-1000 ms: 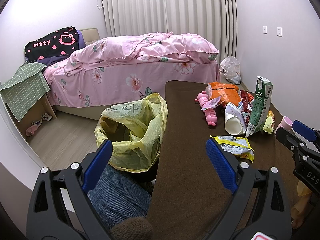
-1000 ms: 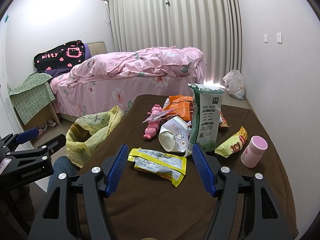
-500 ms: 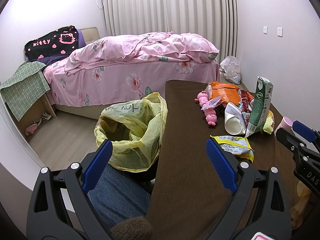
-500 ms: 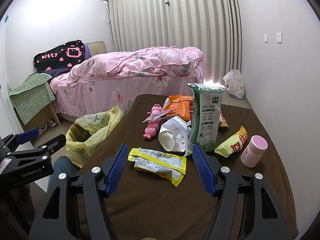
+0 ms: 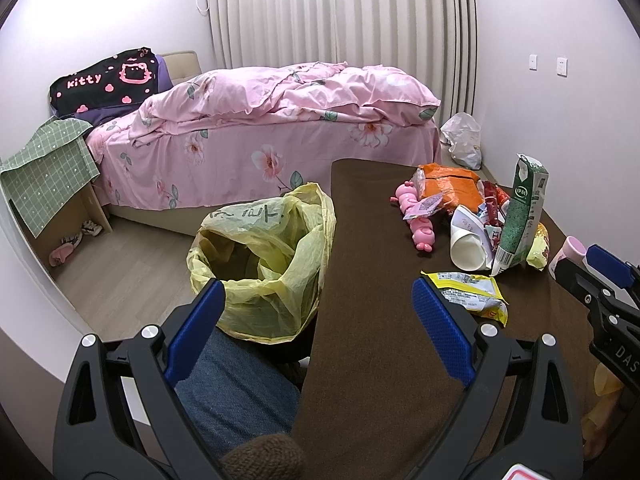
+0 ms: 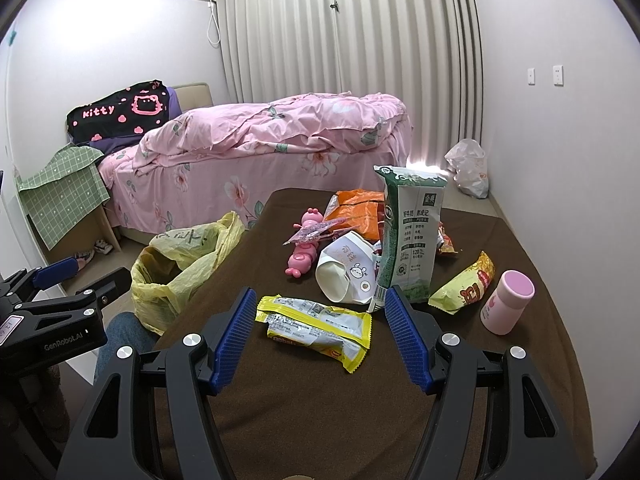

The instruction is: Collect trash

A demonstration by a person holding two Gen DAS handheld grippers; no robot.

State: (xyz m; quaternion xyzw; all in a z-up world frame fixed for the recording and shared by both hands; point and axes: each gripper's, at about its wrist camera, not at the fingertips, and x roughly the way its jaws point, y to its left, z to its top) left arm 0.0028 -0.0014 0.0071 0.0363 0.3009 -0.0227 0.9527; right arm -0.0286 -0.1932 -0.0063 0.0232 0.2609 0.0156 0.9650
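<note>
The right gripper (image 6: 320,332) is spread wide and holds nothing. It points at the yellow wrapper (image 6: 316,326) lying flat at 12 o'clock, likely the first pick. The left gripper (image 5: 316,328) is wide too, and empty. The yellow bag (image 5: 260,256) gapes at its 11 o'clock, ready for trash. Further back stands the milk carton (image 6: 412,236).

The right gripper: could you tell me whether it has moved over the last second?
No. The right gripper sits open and still frames the yellow snack wrapper, with the green milk carton at the same spot beside its right finger as before.
</note>
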